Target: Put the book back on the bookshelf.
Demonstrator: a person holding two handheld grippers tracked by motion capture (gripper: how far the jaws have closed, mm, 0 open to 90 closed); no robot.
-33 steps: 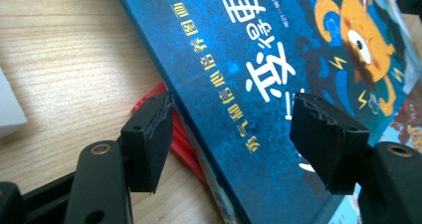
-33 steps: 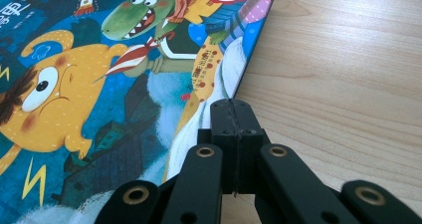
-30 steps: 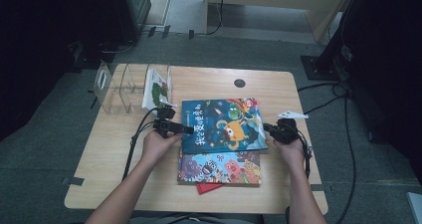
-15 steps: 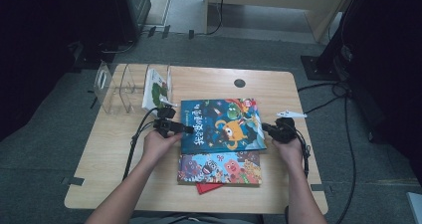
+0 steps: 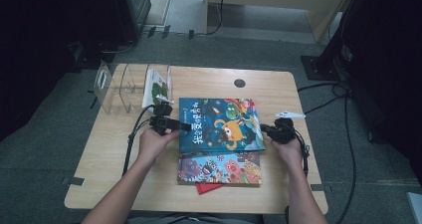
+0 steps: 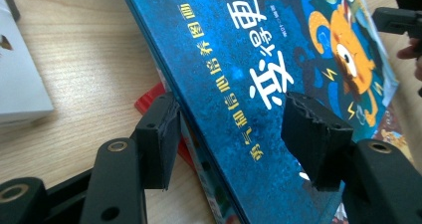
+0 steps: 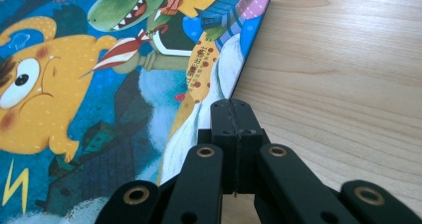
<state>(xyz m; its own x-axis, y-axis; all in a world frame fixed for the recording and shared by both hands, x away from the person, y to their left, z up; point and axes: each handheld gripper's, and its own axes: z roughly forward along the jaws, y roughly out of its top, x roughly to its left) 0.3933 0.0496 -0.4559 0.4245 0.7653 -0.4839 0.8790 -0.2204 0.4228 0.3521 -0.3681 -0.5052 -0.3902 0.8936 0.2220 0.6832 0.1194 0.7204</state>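
The left gripper's (image 6: 229, 134) fingers (image 6: 158, 134) straddle the left edge of the blue picture book (image 5: 220, 124), one under that raised edge, one over the cover; they have just been closing but still stand apart, with a gap showing at the upper pad. The right gripper (image 7: 234, 115) has its fingers pressed flat together and holds nothing; its tip sits at the book's right edge, seemingly bracing it.

To do this well, I would let the left fingers close fully on the cover and pages before any lift, keep the right tip steady against the far edge so the book cannot slide, and raise the left edge evenly.

The book lies mid-tabletop (image 5: 278, 89), on top of a second colourful book (image 5: 219, 168) and a red item (image 5: 206, 187), with its near edge overlapping them. Its long axis runs left to right; the title reads from the person's side, spine towards the left gripper. A clear rack (image 5: 117, 87) stands at the far left.
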